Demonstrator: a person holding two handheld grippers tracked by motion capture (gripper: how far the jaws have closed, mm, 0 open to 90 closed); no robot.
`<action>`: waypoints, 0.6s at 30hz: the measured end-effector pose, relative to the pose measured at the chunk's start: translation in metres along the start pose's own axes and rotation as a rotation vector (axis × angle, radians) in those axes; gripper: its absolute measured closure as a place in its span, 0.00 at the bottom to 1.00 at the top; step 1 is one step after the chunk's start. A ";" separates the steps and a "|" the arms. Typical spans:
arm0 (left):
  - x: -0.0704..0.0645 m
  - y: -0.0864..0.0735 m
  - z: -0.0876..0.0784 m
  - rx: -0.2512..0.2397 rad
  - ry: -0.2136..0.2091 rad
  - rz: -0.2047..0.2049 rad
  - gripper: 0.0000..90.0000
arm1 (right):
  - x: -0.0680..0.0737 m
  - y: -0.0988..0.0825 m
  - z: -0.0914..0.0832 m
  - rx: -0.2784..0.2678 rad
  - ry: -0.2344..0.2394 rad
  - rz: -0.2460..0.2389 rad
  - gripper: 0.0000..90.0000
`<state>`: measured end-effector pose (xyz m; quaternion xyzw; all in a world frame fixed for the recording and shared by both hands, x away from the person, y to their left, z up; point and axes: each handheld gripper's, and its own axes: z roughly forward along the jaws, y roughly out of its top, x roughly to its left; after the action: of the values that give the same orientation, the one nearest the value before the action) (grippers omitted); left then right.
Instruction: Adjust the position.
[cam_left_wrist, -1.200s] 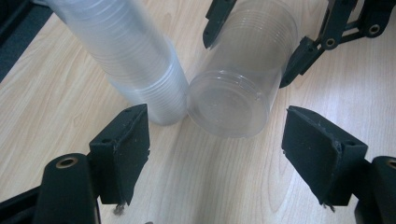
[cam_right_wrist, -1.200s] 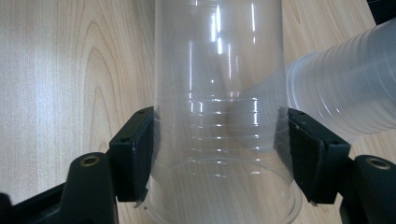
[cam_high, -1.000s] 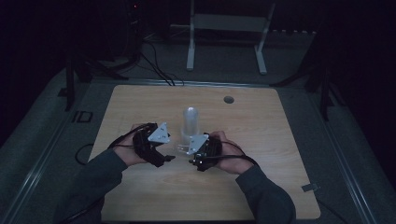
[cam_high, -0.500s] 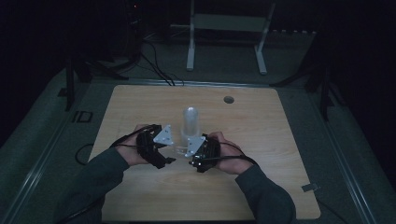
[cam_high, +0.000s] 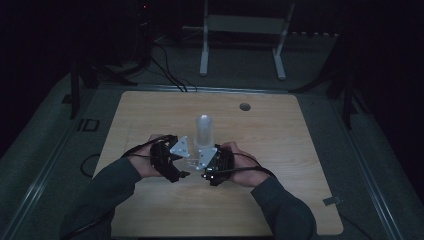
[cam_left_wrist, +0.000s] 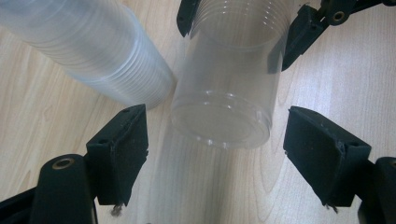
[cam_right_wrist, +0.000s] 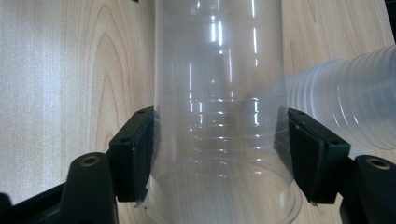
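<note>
Hands meet near the tall stack of clear plastic cups (cam_high: 203, 131). Right gripper (cam_right_wrist: 219, 158) squeezes one clear plastic cup (cam_right_wrist: 219, 93). Left gripper (cam_left_wrist: 215, 154) has just been opening its jaws, which stand off the cup's sides.

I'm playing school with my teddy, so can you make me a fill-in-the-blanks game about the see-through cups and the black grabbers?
1. The right gripper is shut on a single clear plastic cup, and its black fingers press the cup's ____.
2. The left gripper is ____, its fingers apart from the cup.
3. The tall stack of clear plastic cups stands on the pale ____ table.

Missing words: sides; open; wooden
</note>
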<state>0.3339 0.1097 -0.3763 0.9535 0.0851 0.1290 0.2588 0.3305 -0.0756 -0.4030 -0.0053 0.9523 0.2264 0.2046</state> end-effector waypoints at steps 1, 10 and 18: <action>0.000 0.000 0.001 0.003 -0.003 0.001 0.25 | 0.000 0.000 0.000 0.001 0.003 -0.005 0.35; 0.000 0.003 0.006 0.016 -0.020 0.009 0.26 | 0.003 0.003 0.003 0.008 0.011 -0.020 0.35; 0.000 0.002 0.012 0.037 -0.040 0.013 0.28 | 0.003 0.004 0.002 0.004 0.013 -0.028 0.35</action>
<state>0.3372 0.1019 -0.3849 0.9611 0.0762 0.1101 0.2417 0.3275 -0.0706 -0.4037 -0.0195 0.9538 0.2219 0.2017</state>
